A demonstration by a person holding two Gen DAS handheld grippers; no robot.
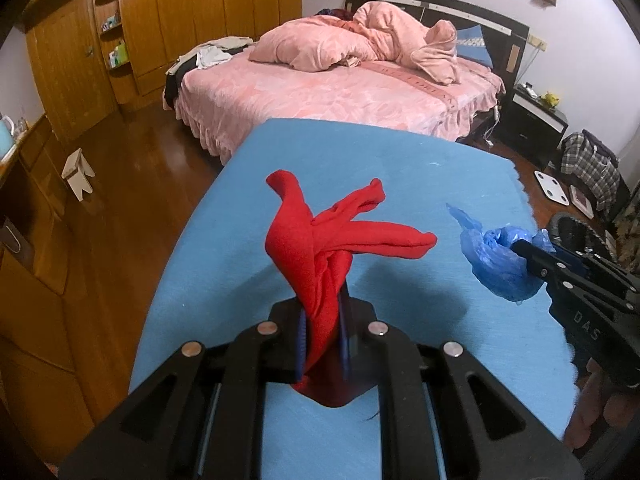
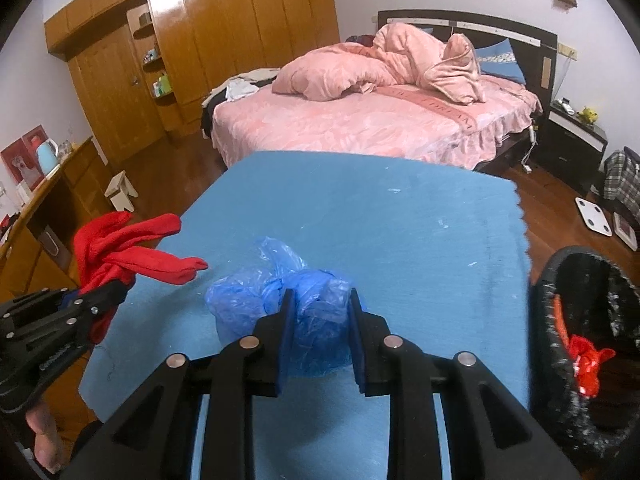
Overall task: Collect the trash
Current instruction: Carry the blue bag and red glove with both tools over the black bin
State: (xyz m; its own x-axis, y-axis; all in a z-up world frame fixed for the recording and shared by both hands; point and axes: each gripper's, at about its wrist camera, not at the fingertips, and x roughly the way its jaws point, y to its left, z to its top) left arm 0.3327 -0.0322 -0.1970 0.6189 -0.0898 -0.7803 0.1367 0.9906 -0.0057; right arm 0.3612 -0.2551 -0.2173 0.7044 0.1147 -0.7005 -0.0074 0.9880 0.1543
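Note:
My left gripper is shut on a bunched red cloth, held up above the blue table; its loose ends stick up and out. From the right wrist view the red cloth and the left gripper appear at the left. My right gripper is shut on a crumpled blue plastic bag, also lifted over the blue table. That blue plastic bag and the right gripper show at the right of the left wrist view.
A black bin with a red scrap inside stands off the table's right edge. Beyond the table is a bed with pink covers, a wooden wardrobe, a small white stool and a white scale on the wood floor.

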